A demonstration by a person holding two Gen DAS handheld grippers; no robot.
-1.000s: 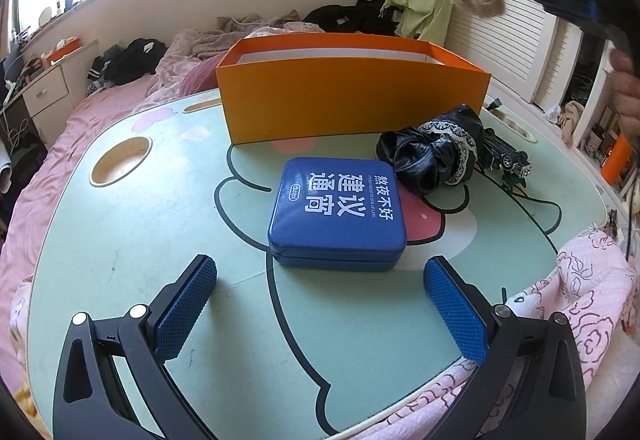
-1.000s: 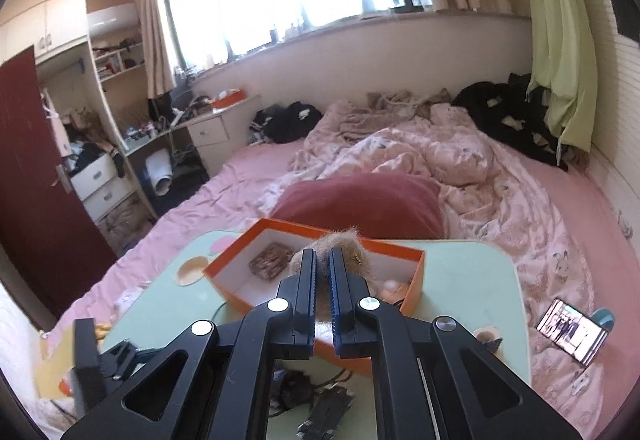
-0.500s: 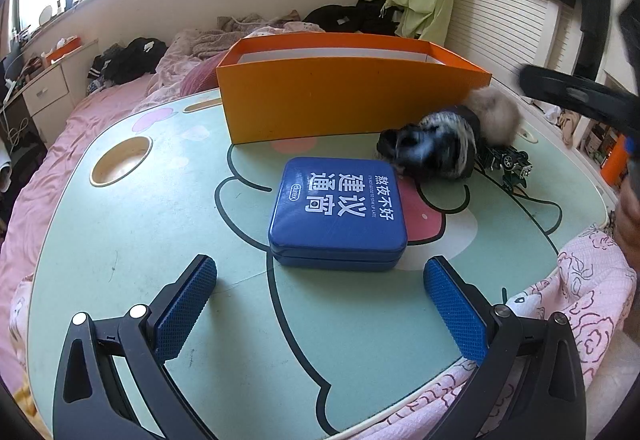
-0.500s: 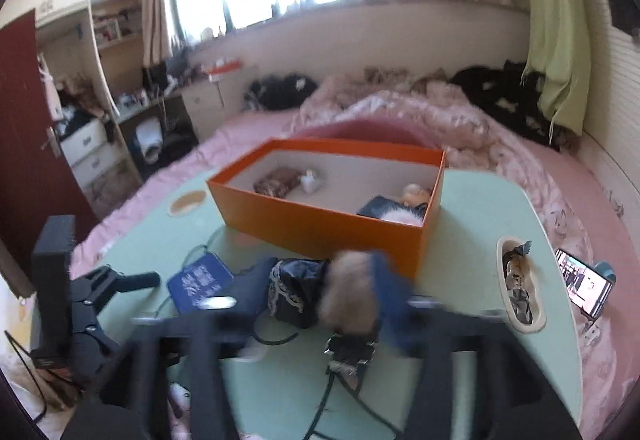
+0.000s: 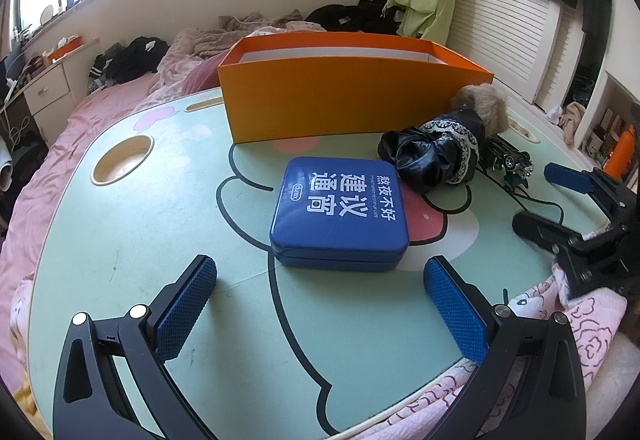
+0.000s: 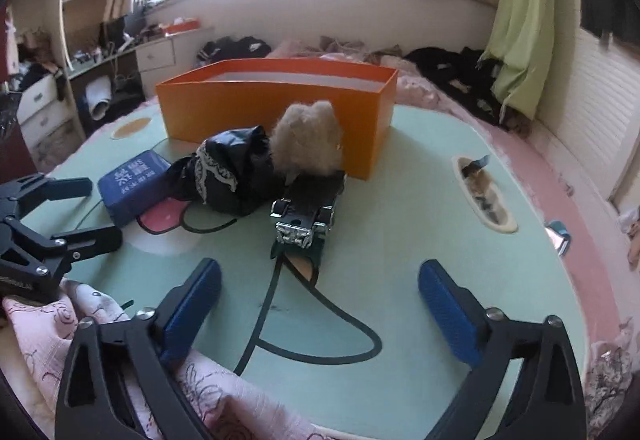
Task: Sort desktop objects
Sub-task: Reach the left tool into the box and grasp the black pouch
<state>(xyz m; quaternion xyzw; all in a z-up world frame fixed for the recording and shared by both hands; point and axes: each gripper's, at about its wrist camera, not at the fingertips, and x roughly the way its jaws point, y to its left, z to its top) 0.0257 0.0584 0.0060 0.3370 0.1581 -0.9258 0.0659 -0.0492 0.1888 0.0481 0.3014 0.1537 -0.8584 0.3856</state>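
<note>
- Sorting looks unfinished: four things lie on the green cartoon table (image 5: pixel 120 240) outside the orange box (image 5: pixel 340 104), which stands at the twelve o'clock side.
- Left gripper (image 5: pixel 320 304) hovers low at the six o'clock edge, its fingers (image 5: pixel 186 304) spread wide with nothing between them; the blue tin (image 5: pixel 340 212) sits just ahead of them, untouched.
- Right gripper (image 6: pixel 320 308) has its jaws opening to their widest, nothing between the fingers (image 6: pixel 448 316); it points at the toy car (image 6: pixel 308 212).
- Tan furry toy (image 6: pixel 308 140) rests against the box's outer wall, on the table, touching the black lace-trimmed bundle (image 6: pixel 232 172) and the rear of the toy car. It is not in the box.
- Box contents cannot be seen from either view, so what has already been sorted I cannot tell.
- By my reckoning the tin, bundle, car and furry toy all wait to go in.
</note>
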